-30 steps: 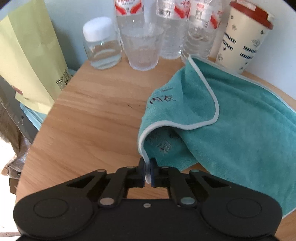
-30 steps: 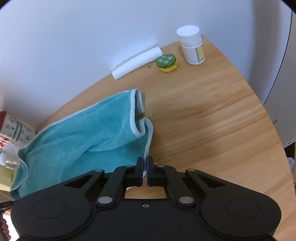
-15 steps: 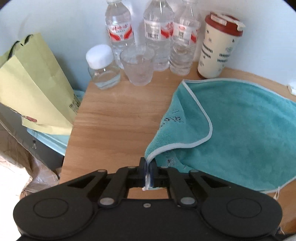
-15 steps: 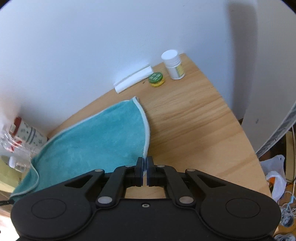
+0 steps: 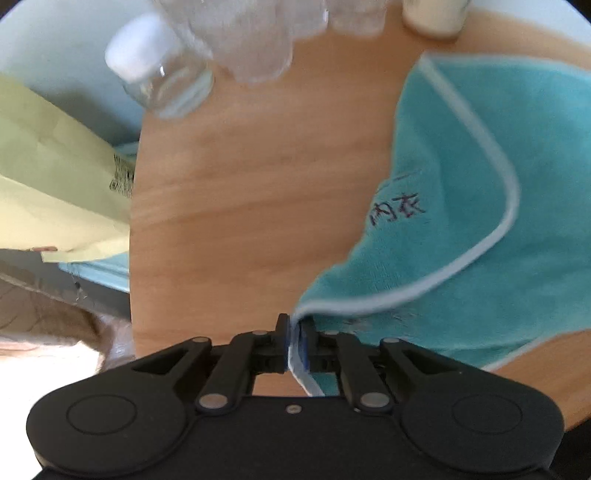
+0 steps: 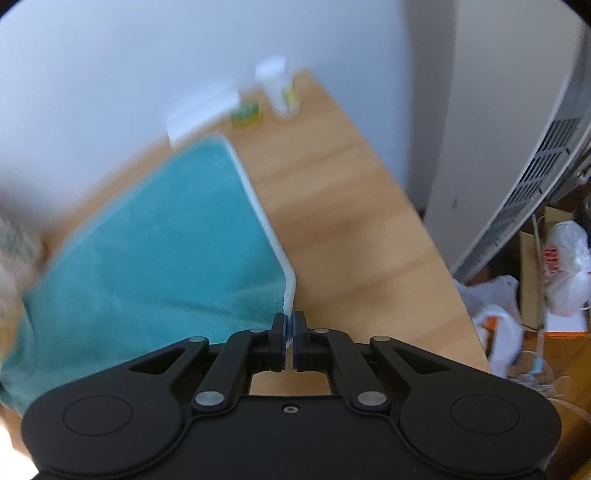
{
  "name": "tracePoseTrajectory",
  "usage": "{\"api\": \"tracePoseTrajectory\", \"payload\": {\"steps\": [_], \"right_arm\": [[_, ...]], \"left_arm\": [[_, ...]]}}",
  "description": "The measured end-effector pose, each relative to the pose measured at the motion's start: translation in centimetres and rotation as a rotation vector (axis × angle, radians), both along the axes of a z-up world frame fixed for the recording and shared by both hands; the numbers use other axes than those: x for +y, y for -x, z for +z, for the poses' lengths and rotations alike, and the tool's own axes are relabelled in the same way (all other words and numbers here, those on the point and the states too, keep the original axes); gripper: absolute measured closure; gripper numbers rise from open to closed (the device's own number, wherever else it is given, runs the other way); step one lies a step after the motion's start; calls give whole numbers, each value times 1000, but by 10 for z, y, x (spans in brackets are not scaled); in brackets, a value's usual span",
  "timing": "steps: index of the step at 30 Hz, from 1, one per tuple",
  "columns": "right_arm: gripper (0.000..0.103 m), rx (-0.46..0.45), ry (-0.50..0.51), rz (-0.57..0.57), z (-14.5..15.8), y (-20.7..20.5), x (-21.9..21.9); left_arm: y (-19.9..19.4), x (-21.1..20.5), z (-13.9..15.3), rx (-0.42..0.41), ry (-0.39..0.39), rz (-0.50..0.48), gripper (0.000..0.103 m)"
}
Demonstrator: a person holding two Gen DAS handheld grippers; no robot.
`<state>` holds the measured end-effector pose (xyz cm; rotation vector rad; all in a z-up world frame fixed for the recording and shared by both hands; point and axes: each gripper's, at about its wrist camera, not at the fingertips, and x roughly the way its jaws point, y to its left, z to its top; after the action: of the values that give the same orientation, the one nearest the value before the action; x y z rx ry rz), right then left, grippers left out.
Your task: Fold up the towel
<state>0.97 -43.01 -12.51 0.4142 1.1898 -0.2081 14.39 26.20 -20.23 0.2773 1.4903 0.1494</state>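
Observation:
A teal towel [image 5: 498, 221] with a white hem lies on the round wooden table [image 5: 240, 203], its near-left corner folded over so that dark lettering shows. My left gripper [image 5: 294, 332] holds that corner by the hem; its jaws are opening, and the hem still sits between the pads. In the right wrist view the towel [image 6: 166, 251] spreads to the left, with its right hem running straight to my right gripper [image 6: 290, 328]. That gripper is shut on the near-right corner, above the table [image 6: 351, 229].
A lidded glass jar [image 5: 159, 74], a tumbler [image 5: 251, 40] and a cup's base [image 5: 432, 18] crowd the table's far edge. A yellow paper bag [image 5: 48, 177] stands left of it. A white bottle [image 6: 277, 88], a green tin [image 6: 245, 114] and plastic bags [image 6: 565, 258] show at right.
The left gripper sank and rolled, closing on the jar and tumbler with the corner still in it. The right gripper drew its corner back, and the towel's right edge went from rumpled to straight.

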Motion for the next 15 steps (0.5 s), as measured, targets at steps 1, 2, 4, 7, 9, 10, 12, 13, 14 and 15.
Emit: {"api": "tracePoseTrajectory", "payload": {"steps": [1,2,4,7,9,10,12,13,14,15], "right_arm": [[99,20,4,7,-4,-1,2],[98,32,7,11,-7,-1,3],[96,37,49,0,-7,-2,5],[82,43,114,-26,-7,-4,6],[81,39,103,-20,-5,-6,7],[81,38,86,20,-3,-10,12],[81,49,50,133,0,-17,29],[81,50,36,181,2,-20,37],[81,48,6,282,4,-25,57],[80,49,-21,367,5,-29,75]], "left_arm": [[1,1,-2,-1,-9,4,88],[2,2,-3,-5,-18,9,75],[10,5,9,-88,-6,22,53],[20,8,24,-135,-5,38,51],[28,7,28,-137,1,19,51],[37,3,29,-132,0,5,51],[45,-7,30,-127,1,-34,51],[54,-15,28,-117,25,-65,51],[59,-22,25,-107,43,-71,51],[64,-29,22,-97,61,-77,51]]}}
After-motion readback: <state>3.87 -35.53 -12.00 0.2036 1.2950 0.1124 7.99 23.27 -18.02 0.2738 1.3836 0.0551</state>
